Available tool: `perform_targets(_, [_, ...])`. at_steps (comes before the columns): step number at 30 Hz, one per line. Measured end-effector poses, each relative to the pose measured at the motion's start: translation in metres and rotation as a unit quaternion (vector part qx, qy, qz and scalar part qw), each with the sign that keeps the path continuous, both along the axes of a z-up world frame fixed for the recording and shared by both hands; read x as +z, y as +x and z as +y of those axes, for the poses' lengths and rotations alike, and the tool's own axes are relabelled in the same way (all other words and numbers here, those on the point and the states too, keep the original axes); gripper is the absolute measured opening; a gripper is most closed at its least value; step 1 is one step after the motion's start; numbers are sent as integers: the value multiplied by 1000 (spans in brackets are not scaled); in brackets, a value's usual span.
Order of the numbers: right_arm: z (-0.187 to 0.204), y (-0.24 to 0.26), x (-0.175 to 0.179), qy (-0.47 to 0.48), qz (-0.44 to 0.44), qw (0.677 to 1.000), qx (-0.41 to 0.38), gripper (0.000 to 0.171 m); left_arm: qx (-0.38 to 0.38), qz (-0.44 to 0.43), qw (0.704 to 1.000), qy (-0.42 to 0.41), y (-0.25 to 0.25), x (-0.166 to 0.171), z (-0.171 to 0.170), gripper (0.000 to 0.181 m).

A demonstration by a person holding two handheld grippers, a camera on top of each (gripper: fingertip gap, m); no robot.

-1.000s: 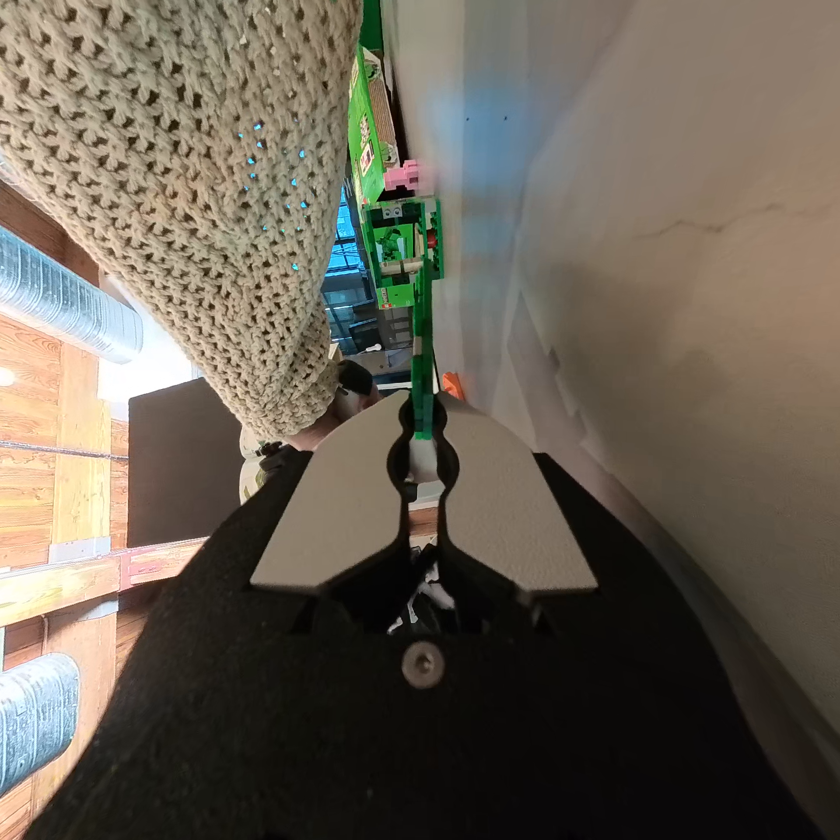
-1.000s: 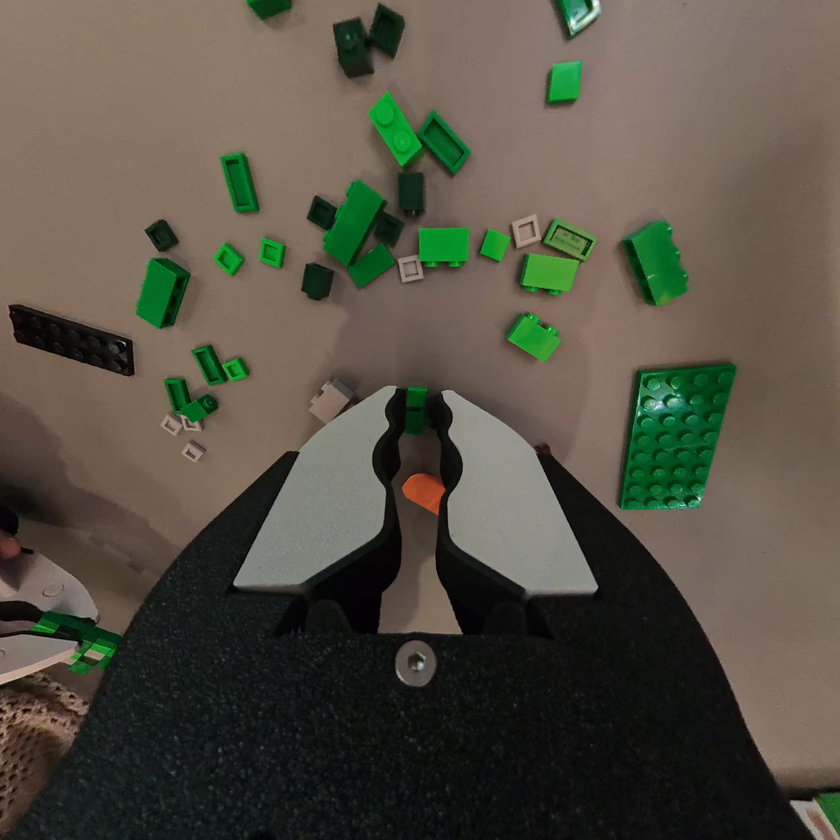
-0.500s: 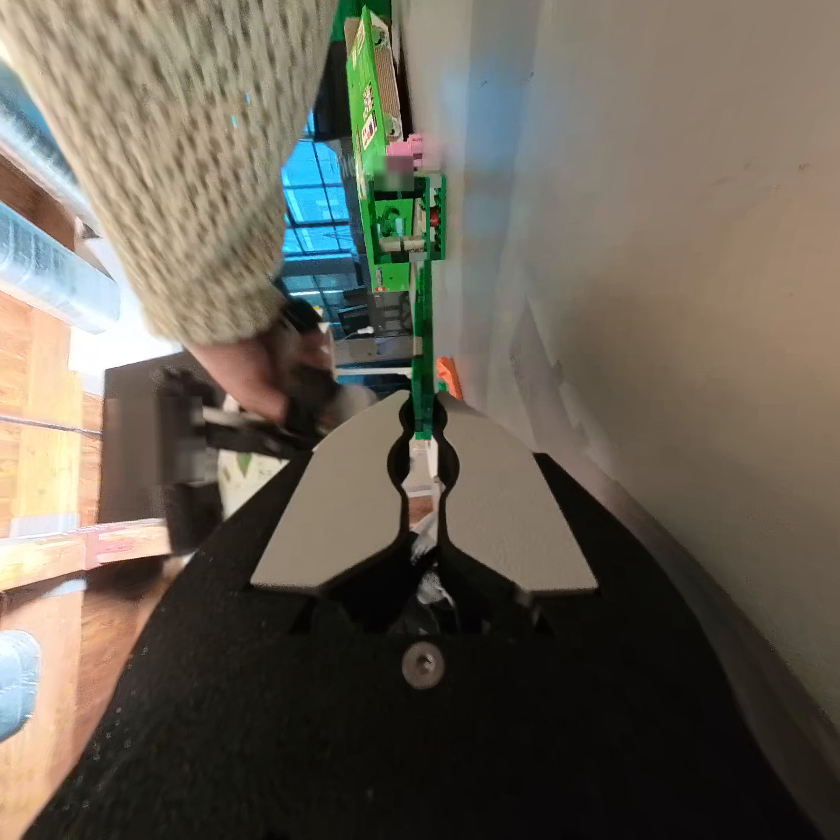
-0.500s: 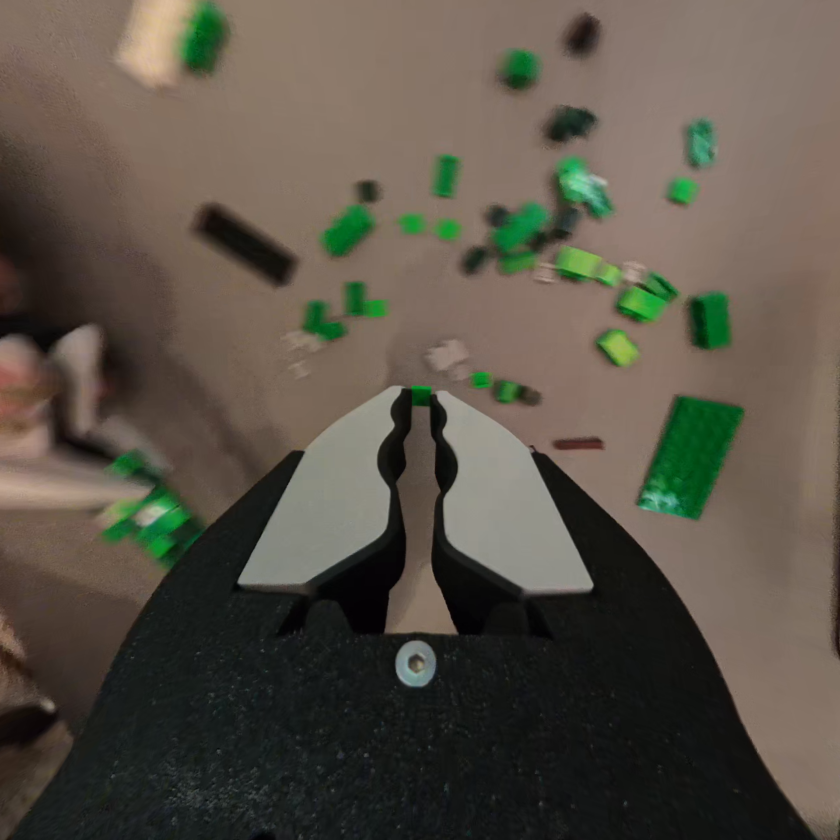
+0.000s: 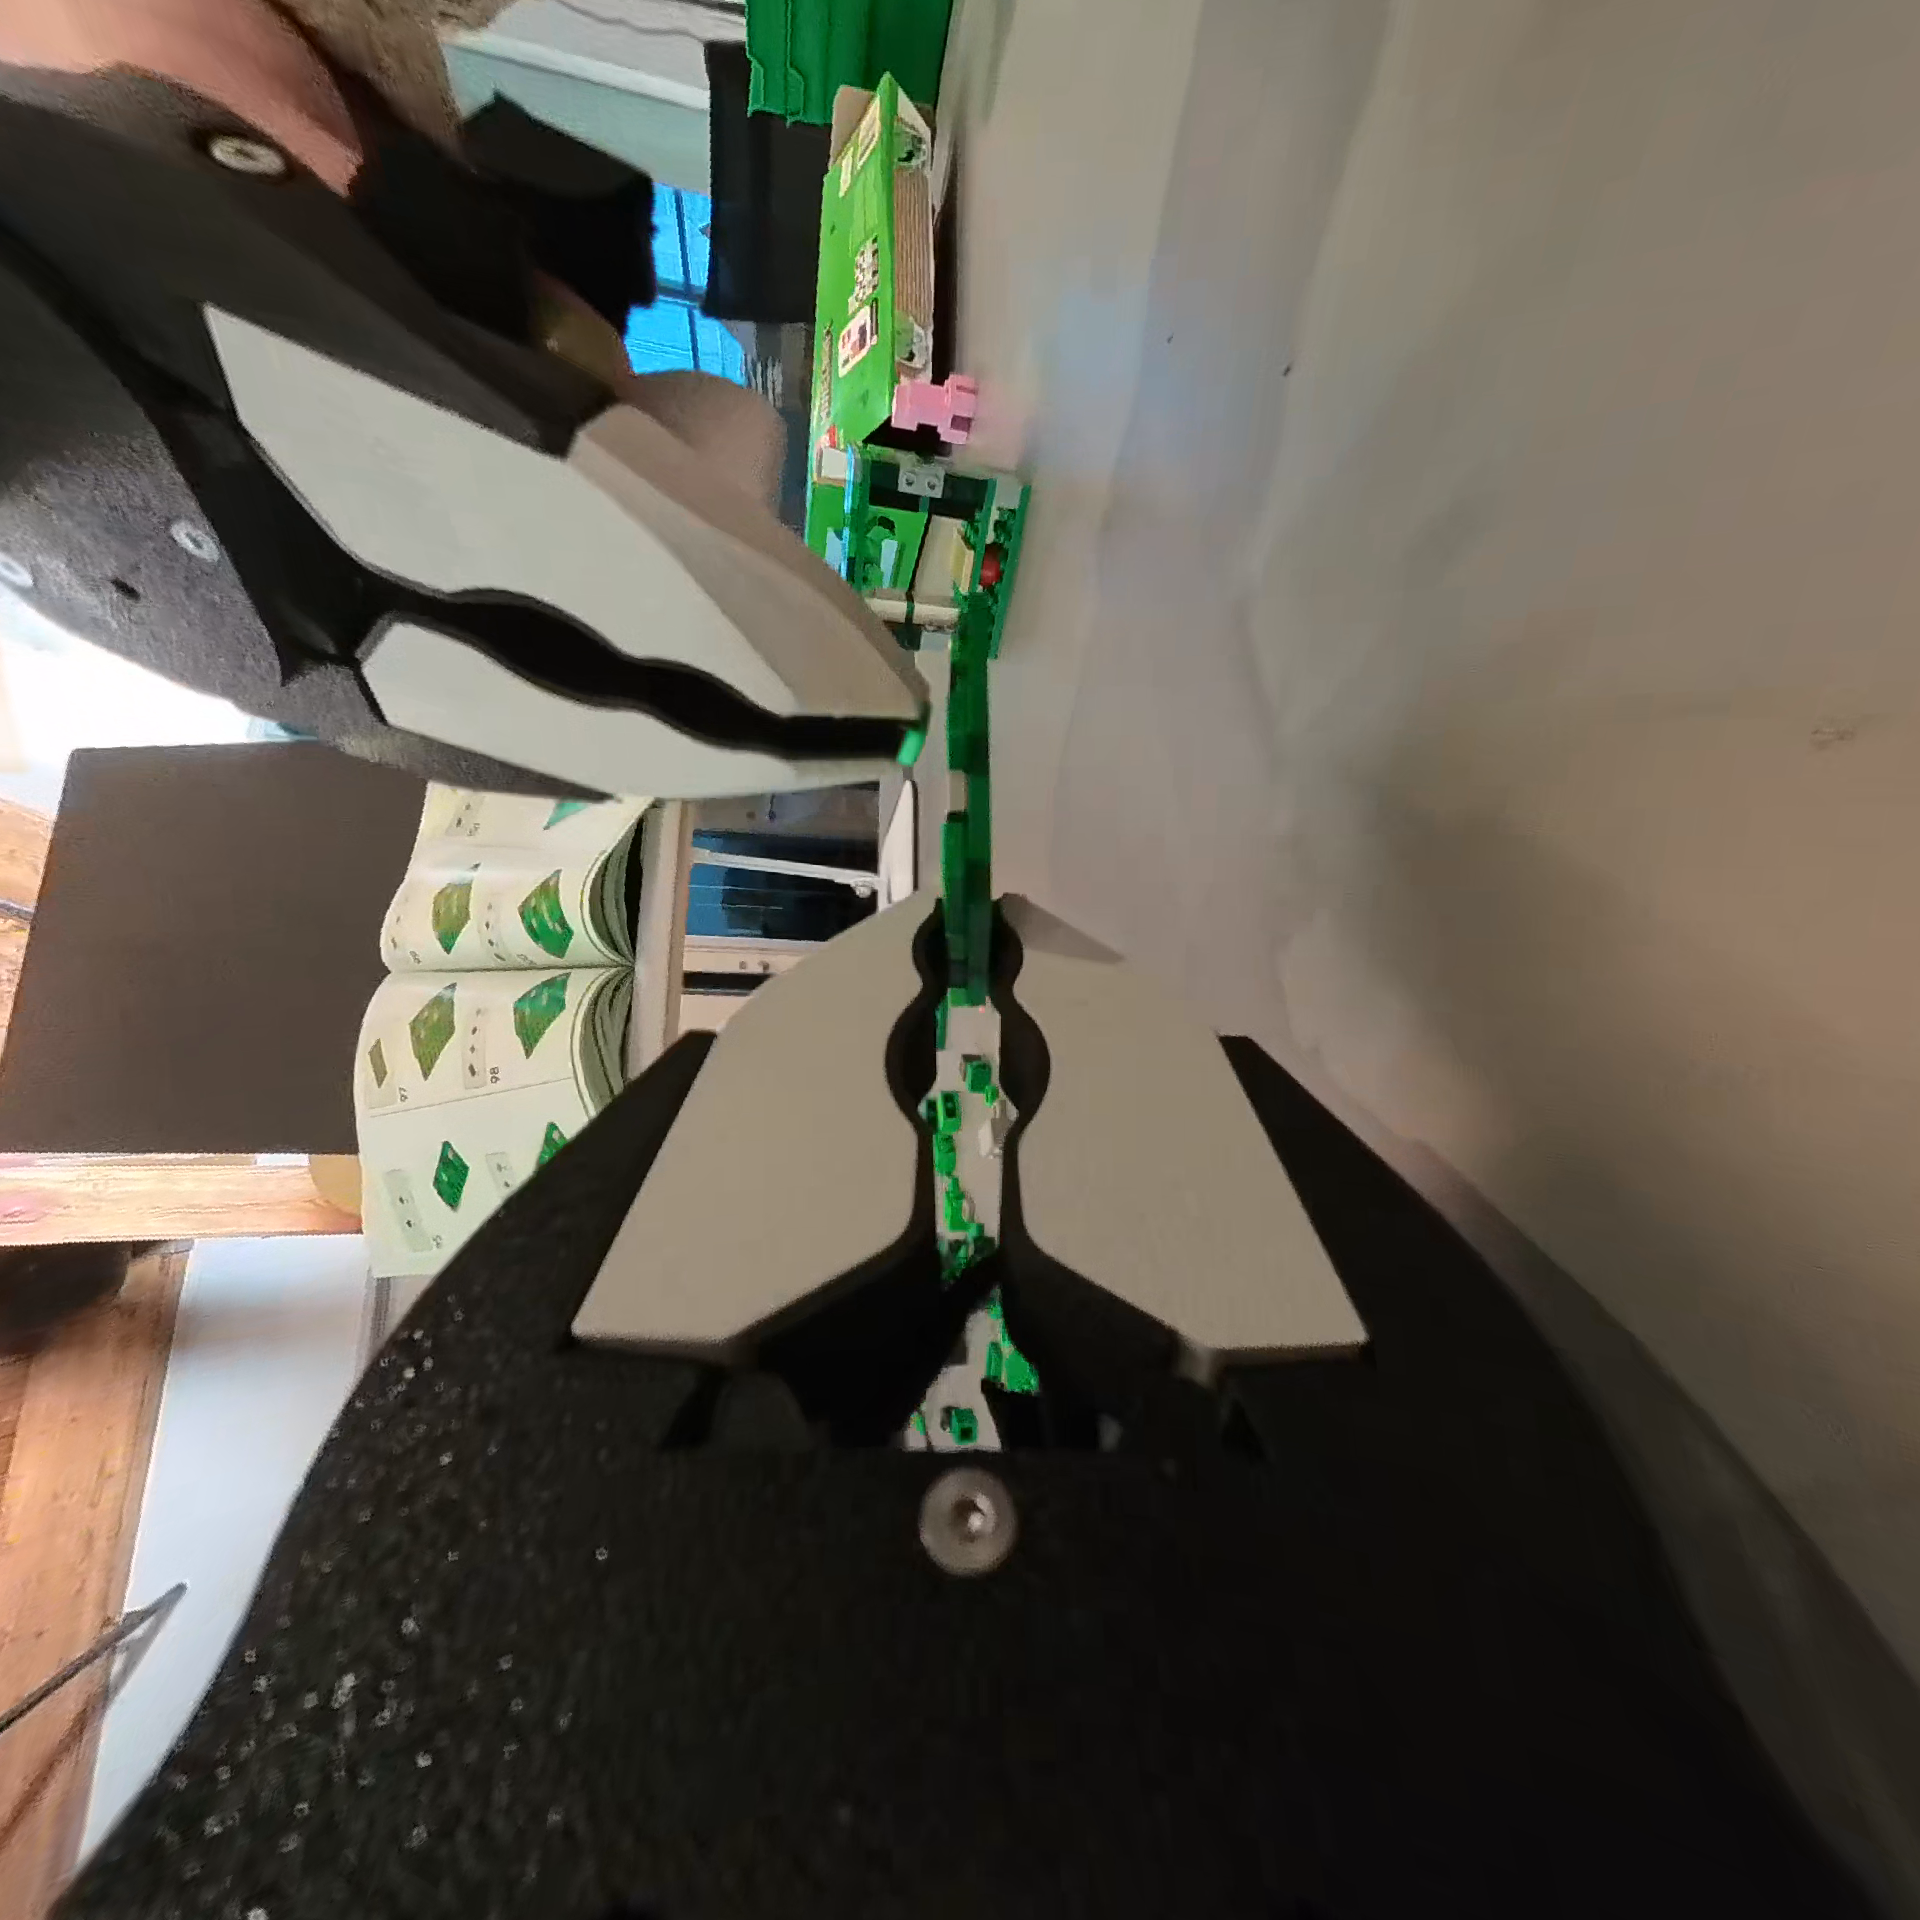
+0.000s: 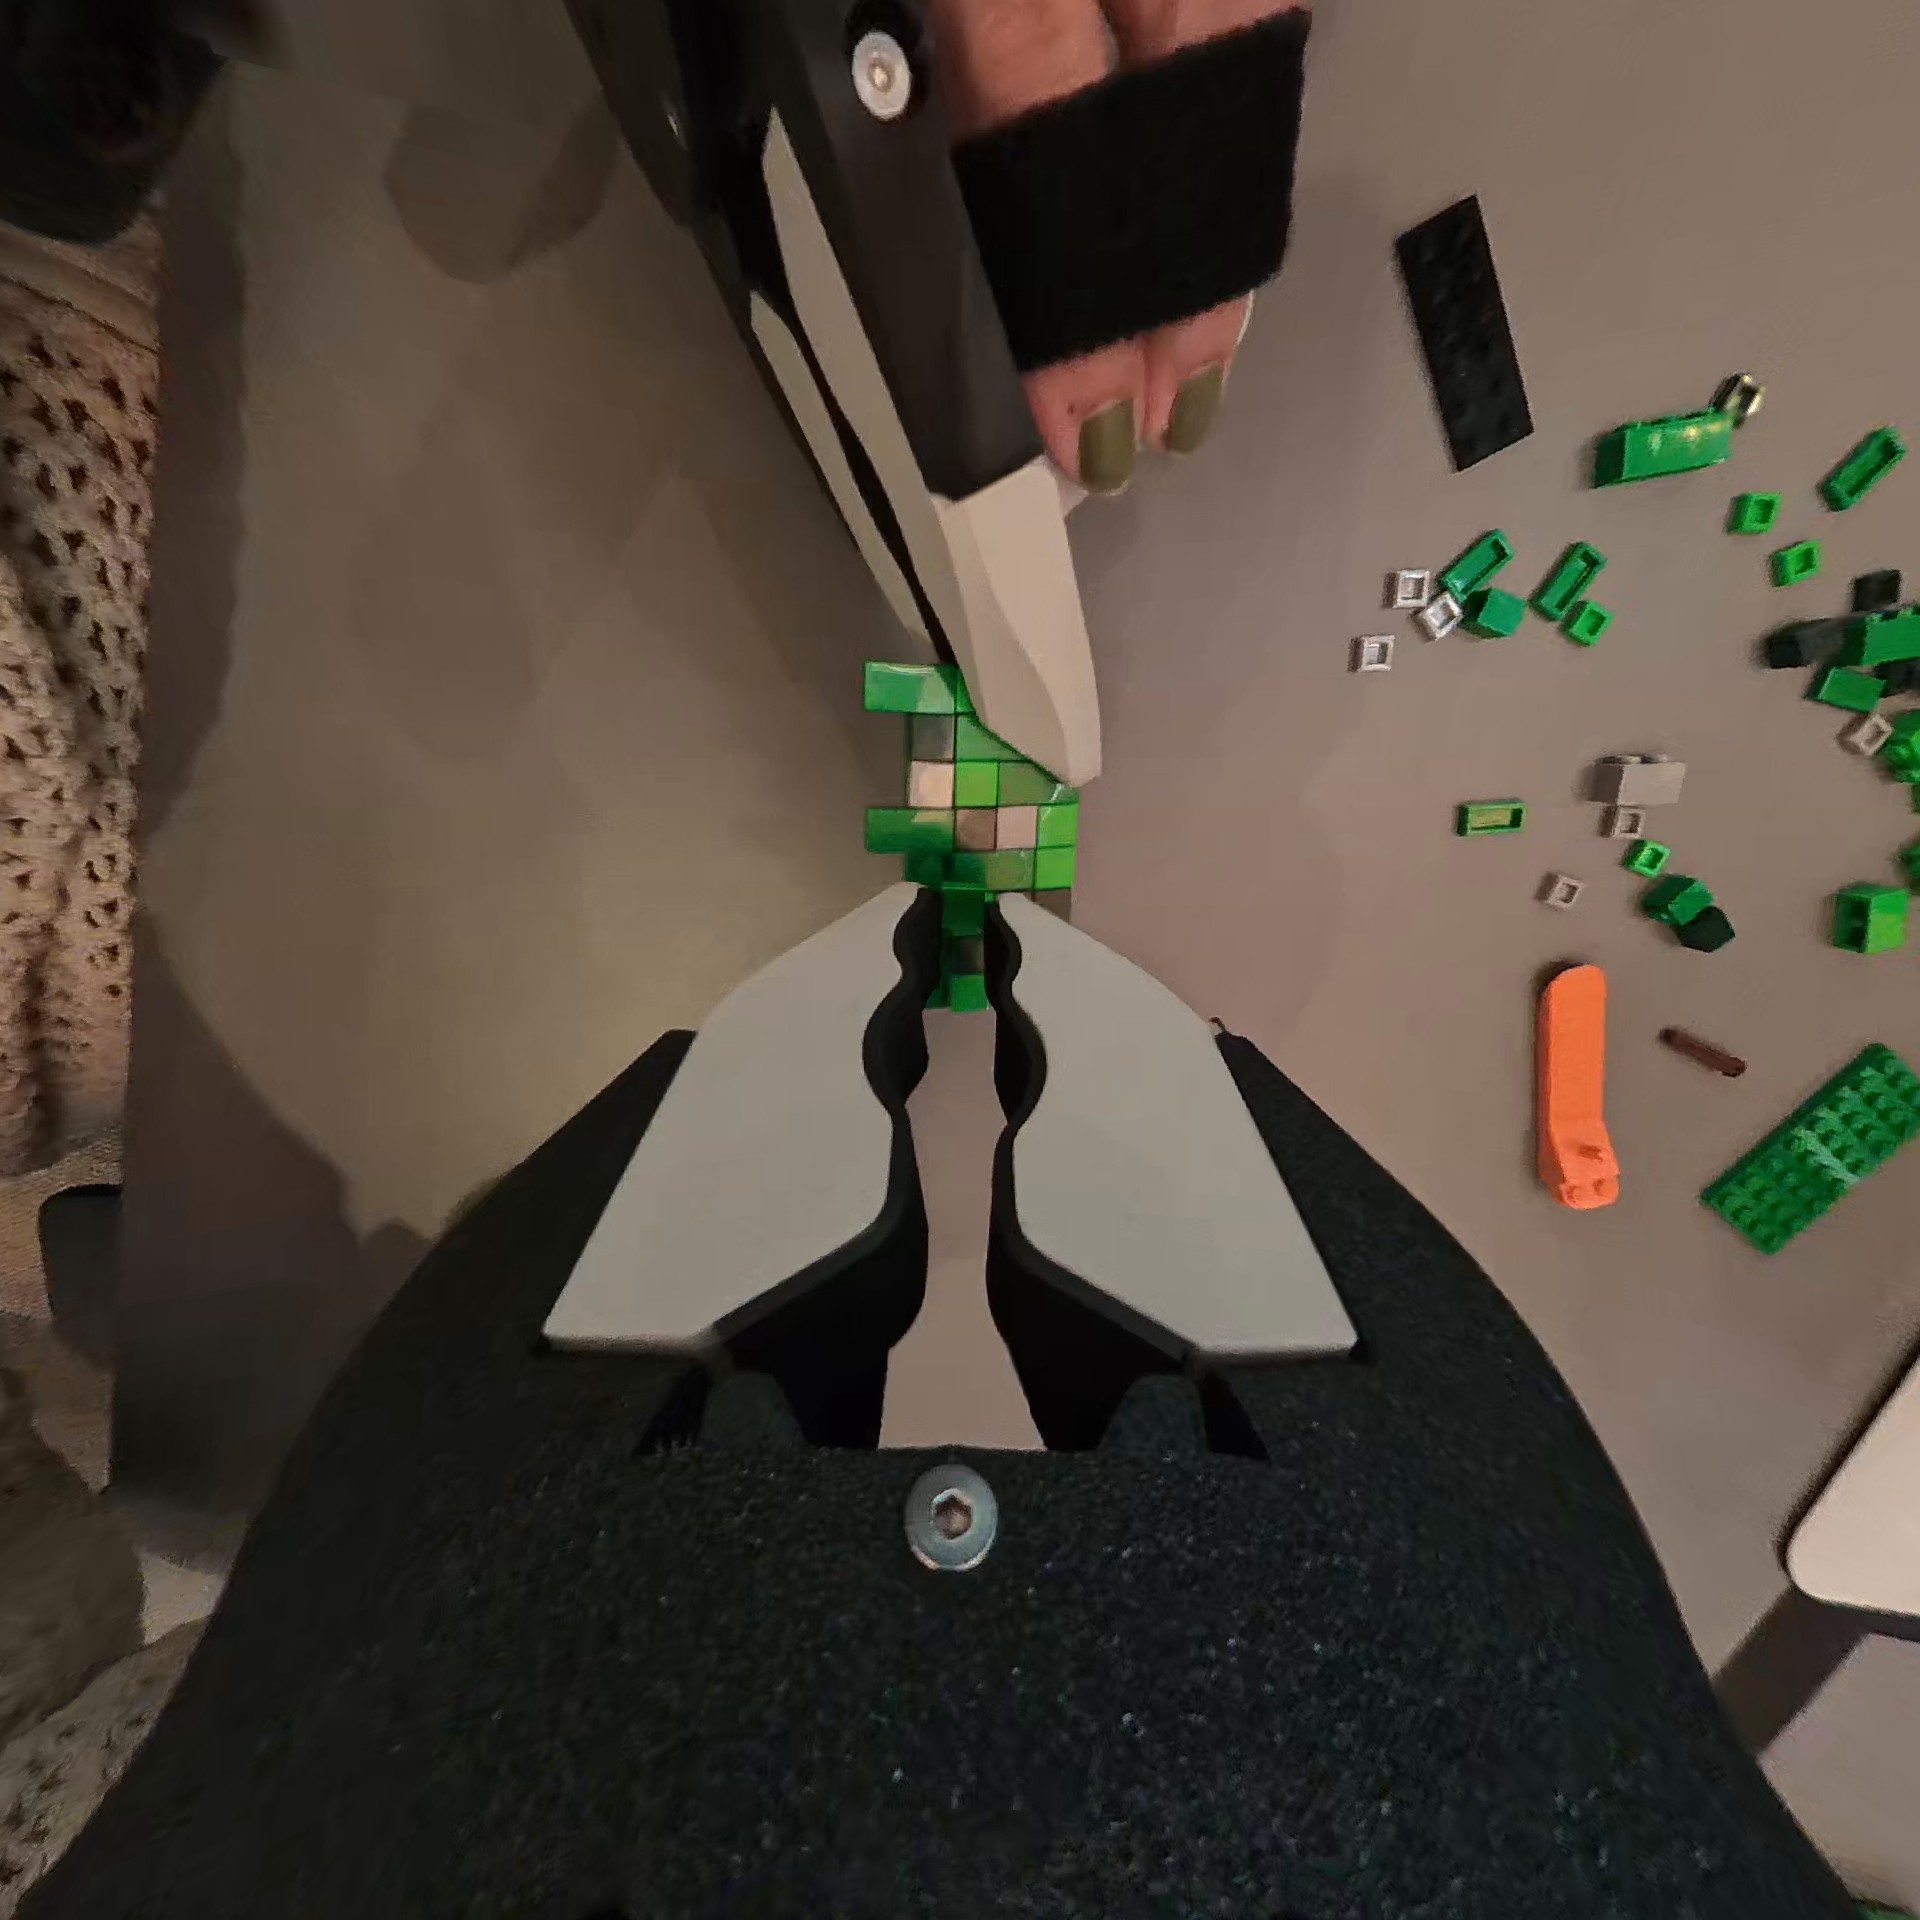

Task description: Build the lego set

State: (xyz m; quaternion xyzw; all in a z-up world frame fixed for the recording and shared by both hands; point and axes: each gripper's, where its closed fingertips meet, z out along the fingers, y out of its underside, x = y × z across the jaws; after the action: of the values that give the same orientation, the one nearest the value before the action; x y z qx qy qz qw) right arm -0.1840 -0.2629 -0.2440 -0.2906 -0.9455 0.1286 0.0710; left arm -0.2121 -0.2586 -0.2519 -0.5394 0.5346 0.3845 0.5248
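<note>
My left gripper (image 5: pixel 971 925) is shut on a flat green and grey tiled Lego panel (image 5: pixel 966 748), seen edge-on in the left wrist view. In the right wrist view the panel (image 6: pixel 966 790) faces the camera, and the left gripper (image 6: pixel 1013 717) comes down from the top and grips its upper right part. My right gripper (image 6: pixel 951 904) is shut on a small green piece (image 6: pixel 961 961), held against the panel's lower edge. In the left wrist view the right gripper (image 5: pixel 909 727) comes in from the upper left, with the green piece (image 5: pixel 911 743) at its tips beside the panel.
Loose green, grey and dark bricks (image 6: pixel 1496 613) lie on the grey table at the right, with an orange brick separator (image 6: pixel 1574 1081), a green studded plate (image 6: pixel 1829 1153) and a black plate (image 6: pixel 1460 332). Farther off are an open instruction booklet (image 5: pixel 499 997), a green box (image 5: pixel 878 260), a pink figure (image 5: pixel 935 403) and a part-built green model (image 5: pixel 925 540). Less than 4 cm separates the two grippers' tips.
My right gripper left the loose bricks with the small green piece and swung over to the panel. My left gripper kept hold of the panel and shifted only slightly.
</note>
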Motion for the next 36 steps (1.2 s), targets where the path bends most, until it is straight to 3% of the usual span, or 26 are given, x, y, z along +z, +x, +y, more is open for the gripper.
perform_targets(11, [-2, 1, -4, 0, -21, 1000, 3, 8, -8, 19, 1000, 14, 1, 1, -4, 6])
perform_targets(16, [-2, 0, 4, -14, 12, 1000, -9, 23, -5, 14, 1000, 20, -2, 4, -5, 6])
perform_targets(19, [-2, 0, 13, -31, 78, 996, -21, 31, 0, 12, 1000, 28, -4, 8, -6, 6])
perform_targets(24, [1, -8, 21, 9, 277, 960, -27, 38, 8, 2, 1000, 29, -9, 10, -5, 6])
perform_targets(29, [6, -5, 5, 126, 363, 923, -10, 40, 13, -5, 1000, 24, -12, 9, -5, 6])
perform_targets(36, [2, -14, 5, 223, 453, 863, 14, 24, 11, -6, 1000, 19, -11, 7, -6, 6])
